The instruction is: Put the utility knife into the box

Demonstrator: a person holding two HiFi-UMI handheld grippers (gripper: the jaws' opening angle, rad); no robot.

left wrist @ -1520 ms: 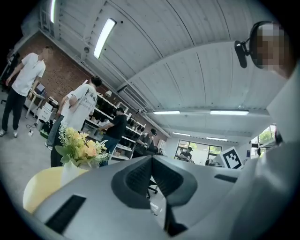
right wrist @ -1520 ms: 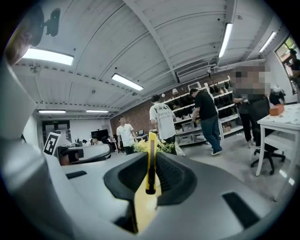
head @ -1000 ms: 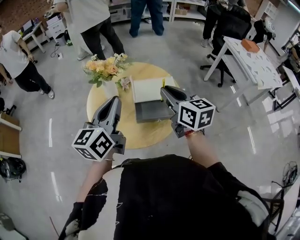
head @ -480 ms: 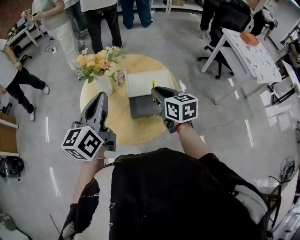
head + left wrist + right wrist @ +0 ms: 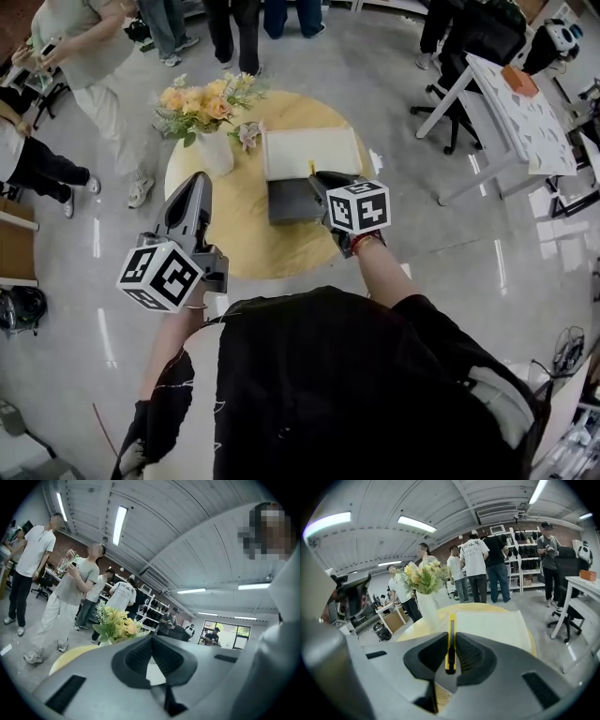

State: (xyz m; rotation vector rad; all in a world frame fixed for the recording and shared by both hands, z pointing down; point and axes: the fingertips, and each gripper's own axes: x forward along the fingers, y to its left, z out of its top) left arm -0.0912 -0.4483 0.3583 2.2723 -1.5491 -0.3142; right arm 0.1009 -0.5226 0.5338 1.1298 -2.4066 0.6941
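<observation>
1. The right tongs [image 5: 451,645] are clamped on the utility knife [image 5: 451,630]: its yellow body stands on edge between the two dark pads, and its end pokes out past the tips
2. In the head view the right tongs [image 5: 317,176] hang over the right part of the box [image 5: 289,202], with the knife's yellow end [image 5: 311,167] about where the grey tray meets the lid [image 5: 309,152]; whether it touches the box cannot be told
3. The box is a shallow grey tray, open, with its pale lid laid back flat toward the far edge of the round yellow surface [image 5: 246,255]
4. The left tongs [image 5: 151,638] are closed, tips together, with nothing gripped
5. In the head view the left tongs [image 5: 194,180] hover over the left edge of the surface, to the left of the box and apart from it
6. A white vase of flowers [image 5: 212,112] stands at the far left edge of the surface, near the lid's left corner
</observation>
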